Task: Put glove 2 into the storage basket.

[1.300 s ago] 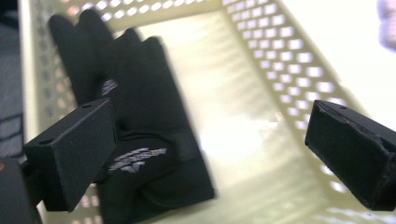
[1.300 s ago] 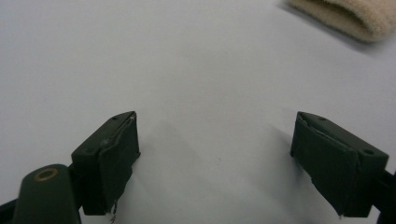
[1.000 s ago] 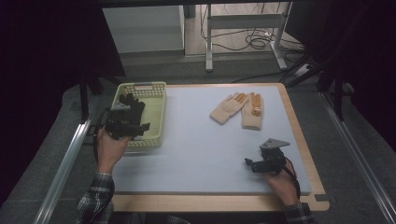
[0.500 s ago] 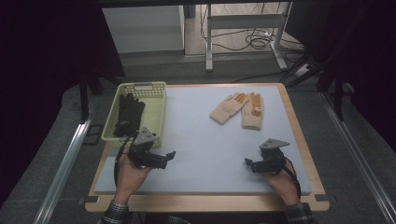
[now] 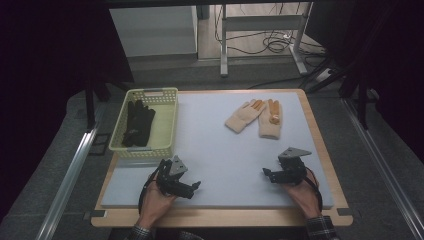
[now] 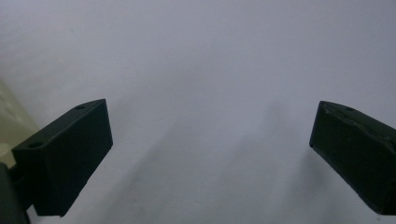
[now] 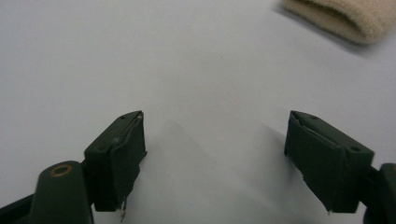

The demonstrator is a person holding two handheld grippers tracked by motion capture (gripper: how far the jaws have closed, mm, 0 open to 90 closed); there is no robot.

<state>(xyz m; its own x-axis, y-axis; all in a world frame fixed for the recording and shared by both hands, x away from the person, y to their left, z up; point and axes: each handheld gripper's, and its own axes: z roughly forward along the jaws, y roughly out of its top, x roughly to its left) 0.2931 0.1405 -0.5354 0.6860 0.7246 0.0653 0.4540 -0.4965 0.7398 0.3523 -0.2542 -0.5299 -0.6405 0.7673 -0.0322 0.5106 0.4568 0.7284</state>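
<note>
On the near edge of the pale grey mat (image 5: 220, 150) | left gripper (image 5: 192, 186) and right gripper (image 5: 266, 174) rest wide open, both empty | black gloves (image 5: 137, 122) lie inside yellow plastic basket (image 5: 167, 120), beige knit gloves (image 5: 256, 117) wait far right | step: between picks, I judge | next: reach forward to one beige glove.

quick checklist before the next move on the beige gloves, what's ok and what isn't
1. Left gripper empty, jaws wide apart over bare mat: ok.
2. Right gripper empty; its jaws have just been closing a little, nothing between them: ok.
3. Black gloves lying inside the yellow basket: ok.
4. Beige gloves lying flat side by side on the white mat, apart from both grippers: ok.
5. Path from right gripper to the beige gloves free of other things: ok.
6. Whether the two beige gloves overlap or just touch: cannot tell.
</note>
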